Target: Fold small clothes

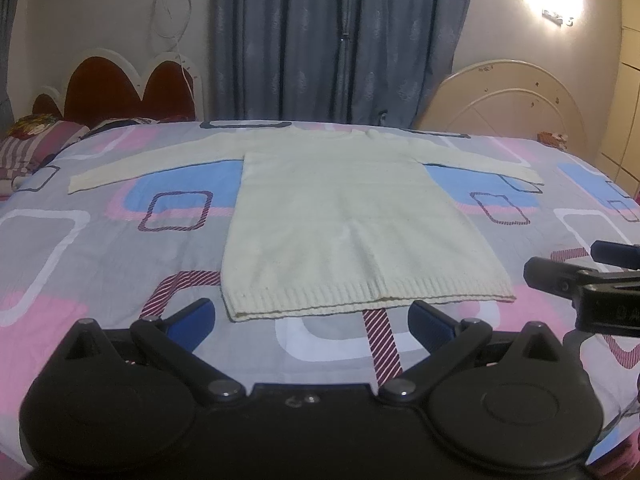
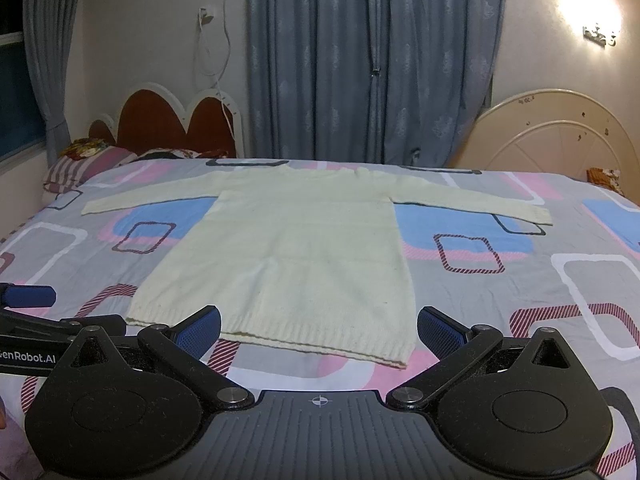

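Observation:
A cream knit sweater [image 1: 340, 216] lies flat on the bed, sleeves spread out left and right, ribbed hem nearest me. It also shows in the right wrist view [image 2: 296, 256]. My left gripper [image 1: 312, 320] is open and empty, just short of the hem. My right gripper [image 2: 320, 328] is open and empty, its jaws standing either side of the hem's right part, above it. The right gripper also shows at the right edge of the left wrist view [image 1: 576, 268], and the left gripper at the left edge of the right wrist view [image 2: 28, 300].
The bed has a patterned sheet [image 1: 100, 248] in grey, pink and blue. Pillows [image 2: 84, 164] lie at the far left by a red headboard [image 2: 176, 120]. A cream headboard [image 2: 560, 136] leans at the far right. Blue curtains [image 2: 360, 60] hang behind.

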The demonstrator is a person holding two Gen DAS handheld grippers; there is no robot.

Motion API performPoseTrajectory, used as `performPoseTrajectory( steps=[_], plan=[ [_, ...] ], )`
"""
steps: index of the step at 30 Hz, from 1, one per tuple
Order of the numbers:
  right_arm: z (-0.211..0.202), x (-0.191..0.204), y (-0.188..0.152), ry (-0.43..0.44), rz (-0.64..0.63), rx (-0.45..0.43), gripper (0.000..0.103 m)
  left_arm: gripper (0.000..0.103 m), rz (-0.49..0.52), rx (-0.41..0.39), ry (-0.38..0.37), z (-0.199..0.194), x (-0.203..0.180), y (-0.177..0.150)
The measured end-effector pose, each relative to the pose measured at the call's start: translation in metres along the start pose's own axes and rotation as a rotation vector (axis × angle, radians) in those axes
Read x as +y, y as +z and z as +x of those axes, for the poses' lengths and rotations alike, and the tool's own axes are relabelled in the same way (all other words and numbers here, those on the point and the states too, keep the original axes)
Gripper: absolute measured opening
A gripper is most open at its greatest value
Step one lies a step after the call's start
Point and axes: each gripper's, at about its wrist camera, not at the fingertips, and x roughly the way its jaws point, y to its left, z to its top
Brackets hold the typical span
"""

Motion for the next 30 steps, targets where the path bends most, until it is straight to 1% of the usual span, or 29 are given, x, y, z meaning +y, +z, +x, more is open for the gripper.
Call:
performPoseTrajectory(
  steps=[30],
  plan=[
    [-0.0005,0.0013,0.0005,-0.008,0.008,0.000,0.103,0.103,0.002,-0.001,0.000,-0.0001,-0.0022,0.0015]
  ],
)
